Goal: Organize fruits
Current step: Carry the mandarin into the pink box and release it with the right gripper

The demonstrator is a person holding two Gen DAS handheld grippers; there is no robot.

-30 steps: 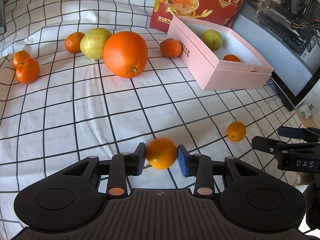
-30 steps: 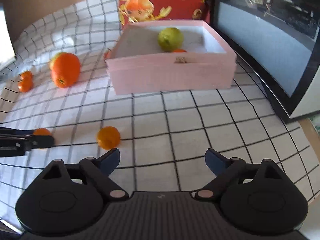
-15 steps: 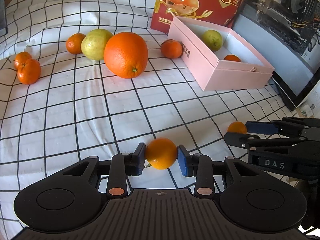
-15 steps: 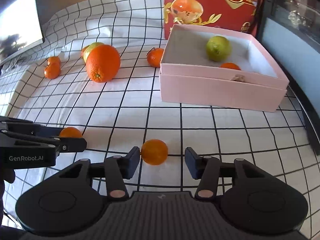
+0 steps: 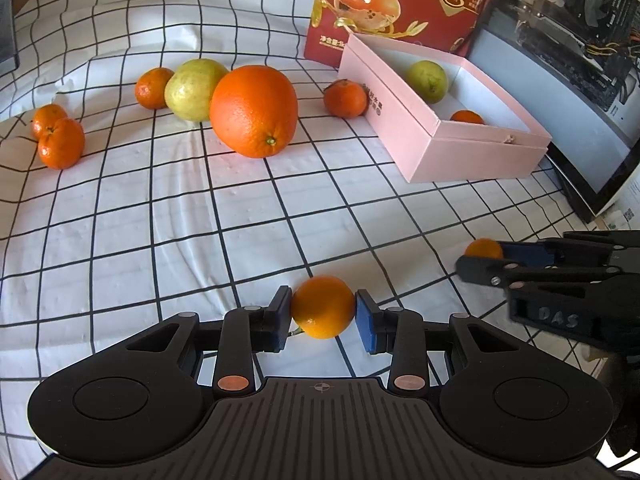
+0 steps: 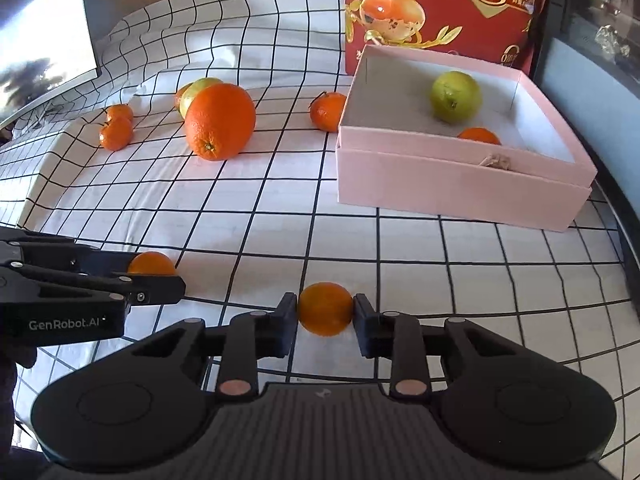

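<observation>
My left gripper [image 5: 322,312] is shut on a small orange [image 5: 323,307], its pads pressing both sides, low over the checked cloth. In the right wrist view it reaches in from the left edge with that orange [image 6: 150,263]. My right gripper [image 6: 325,314] has its jaws closing on another small orange [image 6: 325,309], and both pads touch it. That second orange [image 5: 482,247] shows at the right in the left wrist view. Beyond stands an open pink box [image 6: 440,184] holding a green fruit [image 6: 456,97] and a mandarin [image 6: 479,135].
On the cloth lie a large orange [image 5: 254,111], a yellow-green fruit [image 5: 192,88], two mandarins [image 5: 60,142] at far left, one [image 5: 152,88] behind the green fruit and one [image 5: 346,98] beside the box. A red carton [image 5: 400,0] stands behind the box and a dark monitor [image 5: 580,80] at right.
The right gripper swung left across the cloth, came around the loose small orange and closed its wide jaws onto it. The left gripper stayed still with its orange.
</observation>
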